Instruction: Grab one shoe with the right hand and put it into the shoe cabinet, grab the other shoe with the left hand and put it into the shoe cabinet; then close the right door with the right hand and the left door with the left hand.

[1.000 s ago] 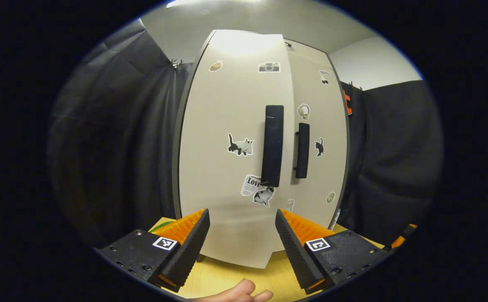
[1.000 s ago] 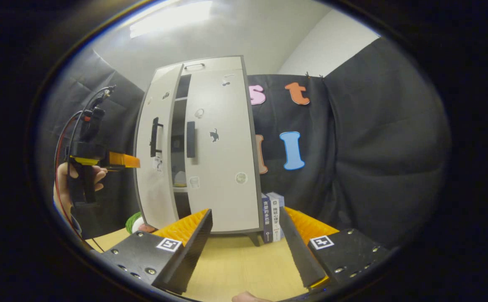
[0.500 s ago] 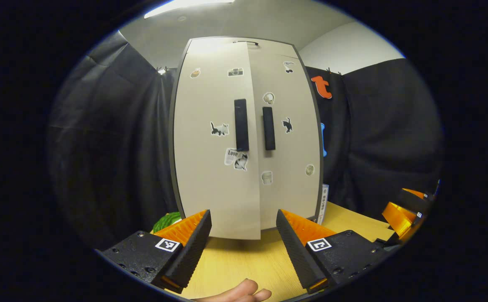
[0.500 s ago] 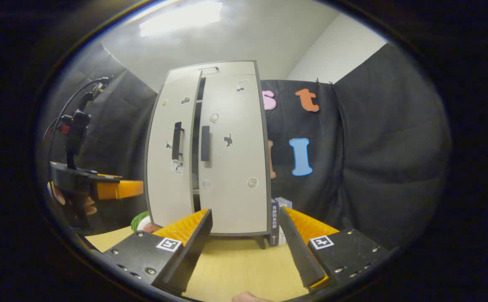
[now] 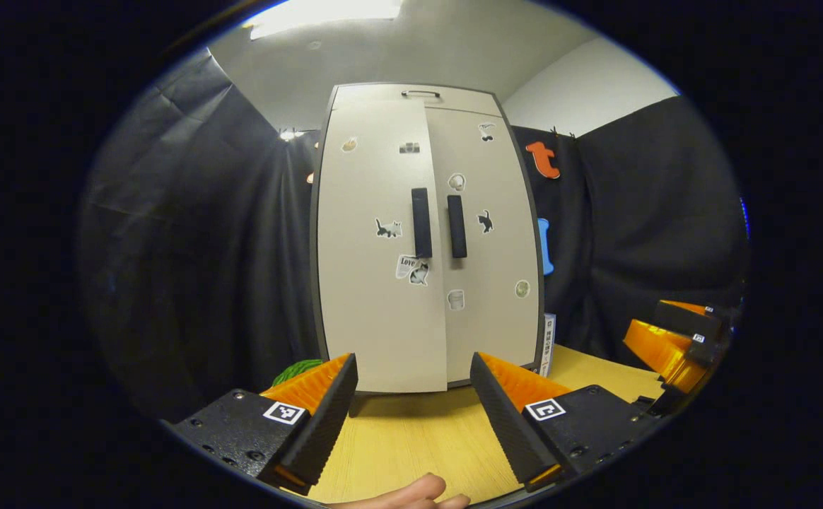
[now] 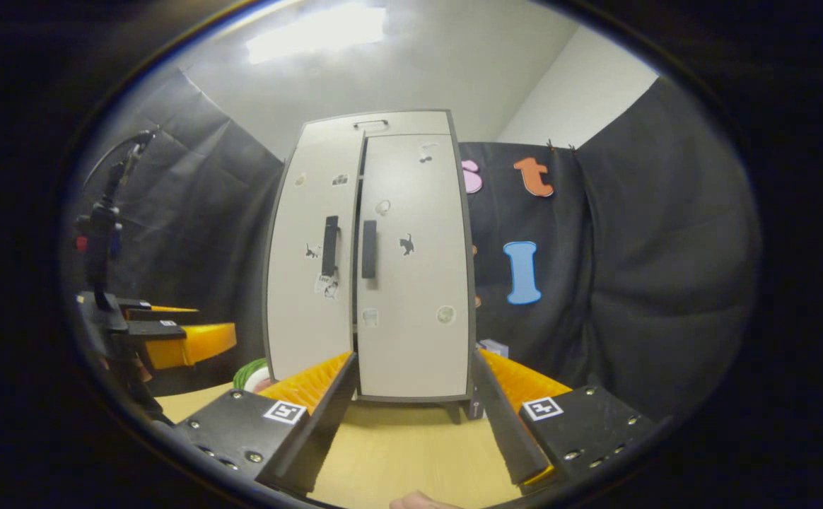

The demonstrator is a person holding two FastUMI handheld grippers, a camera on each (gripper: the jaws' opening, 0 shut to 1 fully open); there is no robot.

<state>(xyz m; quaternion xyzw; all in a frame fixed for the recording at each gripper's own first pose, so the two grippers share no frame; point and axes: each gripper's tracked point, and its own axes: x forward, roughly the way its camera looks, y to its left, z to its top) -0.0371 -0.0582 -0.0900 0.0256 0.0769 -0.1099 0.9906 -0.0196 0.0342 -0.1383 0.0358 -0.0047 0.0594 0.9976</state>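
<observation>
Two grippers hang back from the shoe cabinet (image 5: 425,240), well apart from it and above the wooden table (image 5: 411,445). In the left gripper view, we see the left gripper (image 5: 411,406) at six o'clock, level and pointed straight at the cabinet, its two ribbed fingers spread wide with nothing between them. A fingertip of the hand (image 5: 411,495) that carries it pokes in at the very bottom edge.

The cabinet stands upright at twelve o'clock in that view. Its left door (image 5: 380,261) sits a touch proud of the right door (image 5: 489,240), its lower edge hanging forward, so we judge it nearly shut but not quite flush. The two black handles (image 5: 421,223) stand side by side near the middle seam. We cannot see the shoes from outside the doors.

At three o'clock in the left gripper view the right gripper (image 5: 673,339) shows from the side. In the right gripper view, its own fingers (image 6: 312,385) are likewise wide apart and empty, aimed at the cabinet's right door (image 6: 415,261); a thin dark gap runs along the seam beside the left door (image 6: 312,261). At nine o'clock there, the left gripper (image 6: 185,332) is held level, cables rising behind it. Some books (image 5: 547,346) stand just beside the cabinet's right foot.
</observation>
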